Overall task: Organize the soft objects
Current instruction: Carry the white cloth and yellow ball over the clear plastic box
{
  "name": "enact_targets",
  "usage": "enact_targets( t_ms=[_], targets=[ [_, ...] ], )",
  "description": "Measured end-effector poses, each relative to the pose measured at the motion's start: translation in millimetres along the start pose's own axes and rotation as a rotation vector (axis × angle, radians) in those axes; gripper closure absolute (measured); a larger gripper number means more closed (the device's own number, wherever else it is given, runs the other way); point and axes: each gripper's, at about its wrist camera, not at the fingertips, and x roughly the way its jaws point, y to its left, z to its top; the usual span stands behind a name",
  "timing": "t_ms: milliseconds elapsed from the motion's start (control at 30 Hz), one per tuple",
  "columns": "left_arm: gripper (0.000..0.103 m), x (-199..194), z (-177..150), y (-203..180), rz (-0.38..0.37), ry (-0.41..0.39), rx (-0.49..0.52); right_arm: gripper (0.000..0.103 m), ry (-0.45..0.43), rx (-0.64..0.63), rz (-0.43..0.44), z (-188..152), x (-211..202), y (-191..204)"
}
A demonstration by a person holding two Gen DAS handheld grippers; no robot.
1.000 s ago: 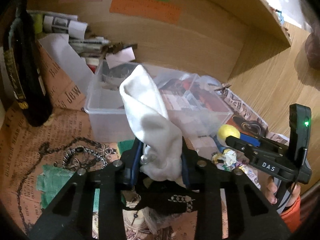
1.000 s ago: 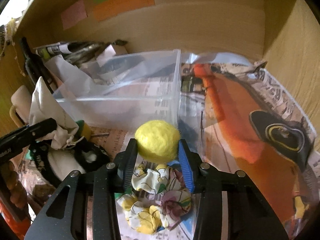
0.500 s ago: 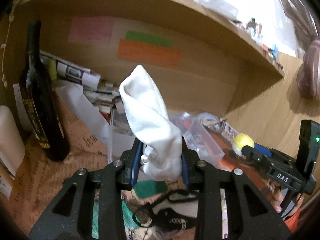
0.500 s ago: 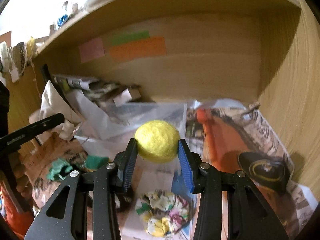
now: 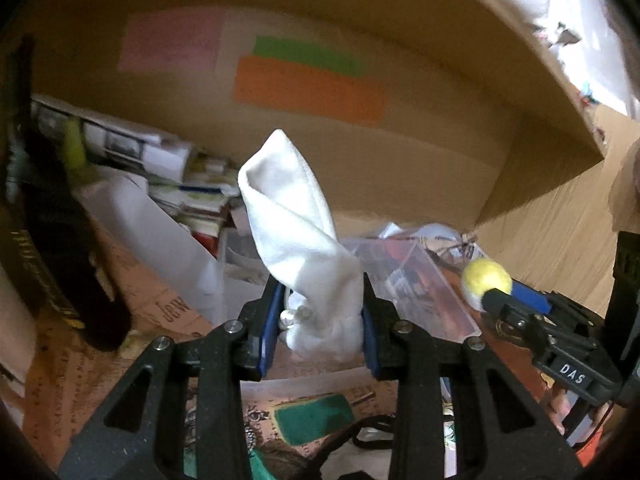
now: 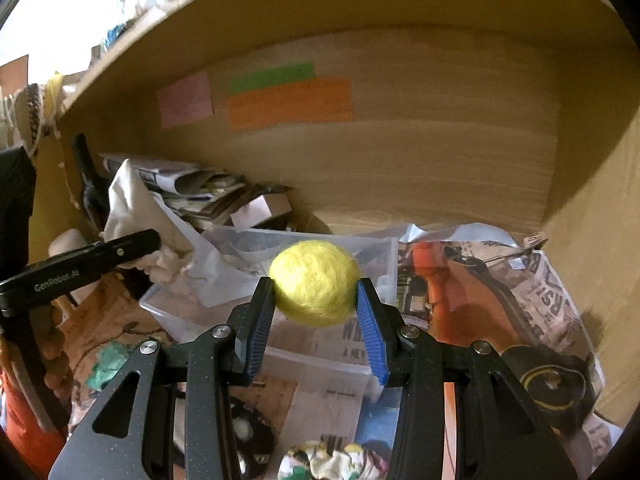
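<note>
- While the right gripper [image 6: 316, 312] pinches the ball [image 6: 314, 283], the bin [image 6: 320, 344] lies directly beneath, toward 12 o'clock.
- Left gripper [image 5: 318, 324] clamps the sock [image 5: 304, 256], long axis upright; bin at 1 o'clock.
- Right seems nearer.

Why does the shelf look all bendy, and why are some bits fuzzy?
Both wrist views use a fisheye lens, so the straight shelf edge curves. In the left wrist view the dark bottle and the papers are smeared by motion blur, while the white sock in the left tool looks sharp. In the right wrist view the yellow ball is crisp; bright light washes out the top left.
</note>
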Motion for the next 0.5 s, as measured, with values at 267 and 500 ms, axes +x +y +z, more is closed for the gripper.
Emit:
enact_targets(
  t_ms=[267, 500],
  targets=[
    [0.069, 46.9, 0.3, -8.2, 0.043, 0.108, 0.040, 0.065, 0.106, -0.010, -0.022, -1.9, 44.4, -0.7],
    [0.069, 79.3, -8.6, -9.2, 0.049, 0.203, 0.053, 0.065, 0.207, 0.002, -0.021, -12.9, 78.0, -3.8]
  ],
)
